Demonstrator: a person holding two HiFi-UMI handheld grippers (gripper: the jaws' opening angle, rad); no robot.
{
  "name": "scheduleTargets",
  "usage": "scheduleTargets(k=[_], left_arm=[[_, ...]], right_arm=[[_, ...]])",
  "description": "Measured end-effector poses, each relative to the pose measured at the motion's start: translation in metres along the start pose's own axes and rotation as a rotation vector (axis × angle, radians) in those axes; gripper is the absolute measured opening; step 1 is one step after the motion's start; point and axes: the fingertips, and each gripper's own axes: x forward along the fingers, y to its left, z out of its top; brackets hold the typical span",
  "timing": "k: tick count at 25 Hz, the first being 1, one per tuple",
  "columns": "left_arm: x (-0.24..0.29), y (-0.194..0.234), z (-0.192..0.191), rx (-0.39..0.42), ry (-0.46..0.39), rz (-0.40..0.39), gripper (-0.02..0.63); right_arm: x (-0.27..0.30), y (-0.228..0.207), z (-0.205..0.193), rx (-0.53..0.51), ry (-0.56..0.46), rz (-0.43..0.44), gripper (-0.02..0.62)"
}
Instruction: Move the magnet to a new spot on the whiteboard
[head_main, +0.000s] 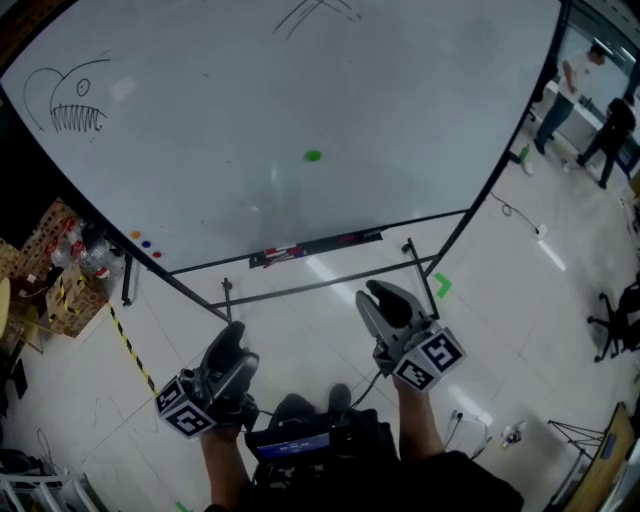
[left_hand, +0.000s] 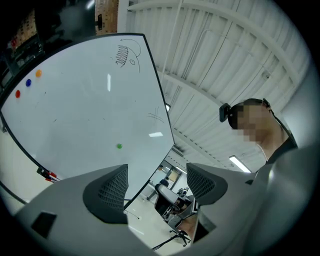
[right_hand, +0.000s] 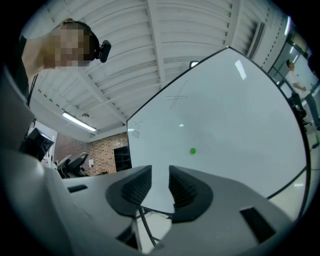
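A small green magnet (head_main: 312, 156) sticks to the middle of the large whiteboard (head_main: 250, 110). It also shows in the left gripper view as the green magnet (left_hand: 119, 146) and in the right gripper view as the green magnet (right_hand: 193, 150). Both grippers hang low, well short of the board. My left gripper (head_main: 238, 340) is open, jaws wide apart and empty, as its own view of the left gripper (left_hand: 157, 181) confirms. My right gripper (head_main: 386, 298) holds nothing; the right gripper (right_hand: 160, 176) shows only a narrow gap between its jaws.
A marker tray (head_main: 316, 246) runs along the board's bottom edge. Small red, blue and orange magnets (head_main: 146, 243) sit at its lower left. The stand's legs (head_main: 420, 262) reach across the floor. Cluttered boxes (head_main: 50, 262) lie left; people (head_main: 598, 128) and a chair (head_main: 616, 320) are right.
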Motion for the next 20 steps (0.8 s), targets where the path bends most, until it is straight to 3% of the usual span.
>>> scheduleTargets(k=[9,20], left_arm=[[0.024,0.04,0.014,-0.042,0.031,-0.062,0.359],[0.039,0.103,0.084,-0.082,0.058,-0.146,0.359]], right_arm=[[0.039,-0.024,0.008,-0.131,0.029,-0.106,0.112],[0.128,-0.055,0.016,-0.27,0.07,-0.282,0.155]])
